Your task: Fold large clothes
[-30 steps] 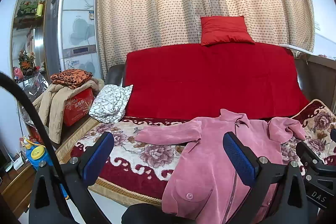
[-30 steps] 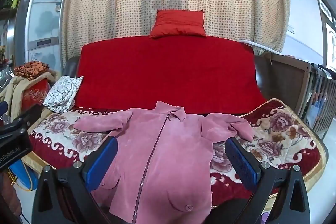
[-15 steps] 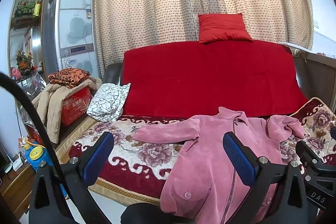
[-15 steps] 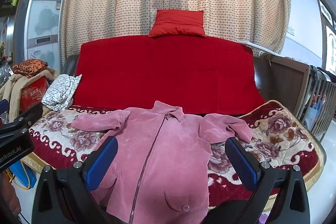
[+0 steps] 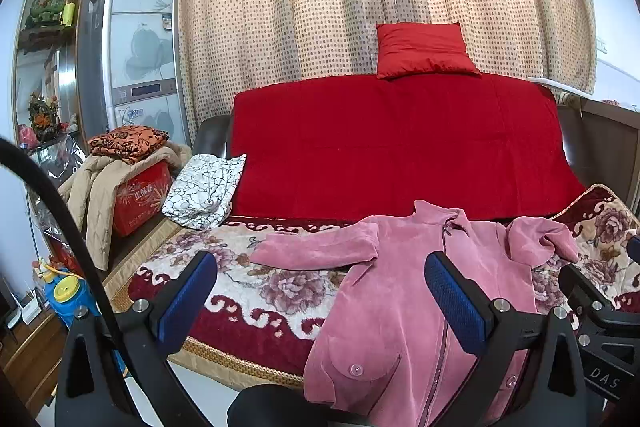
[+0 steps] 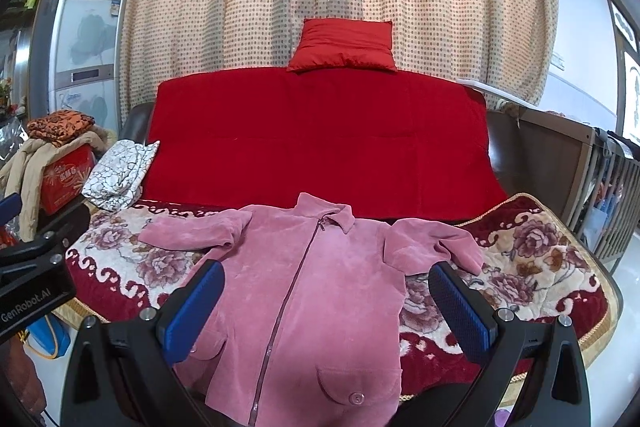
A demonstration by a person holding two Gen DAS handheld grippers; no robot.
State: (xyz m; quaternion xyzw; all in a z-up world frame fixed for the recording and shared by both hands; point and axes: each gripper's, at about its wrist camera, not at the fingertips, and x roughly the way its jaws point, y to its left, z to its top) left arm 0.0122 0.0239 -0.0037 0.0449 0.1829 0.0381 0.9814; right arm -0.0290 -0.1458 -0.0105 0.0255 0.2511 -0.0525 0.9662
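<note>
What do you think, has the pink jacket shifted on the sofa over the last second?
No. The pink jacket keeps its place: collar still at the foot of the red backrest cover, sleeves over the same roses of the floral blanket.

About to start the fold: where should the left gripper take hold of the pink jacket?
Grip the pink jacket at the cuff of its left sleeve, coming in from the left. That sleeve lies flat and stretched sideways on the floral blanket, its end free. The left gripper is already open.
</note>
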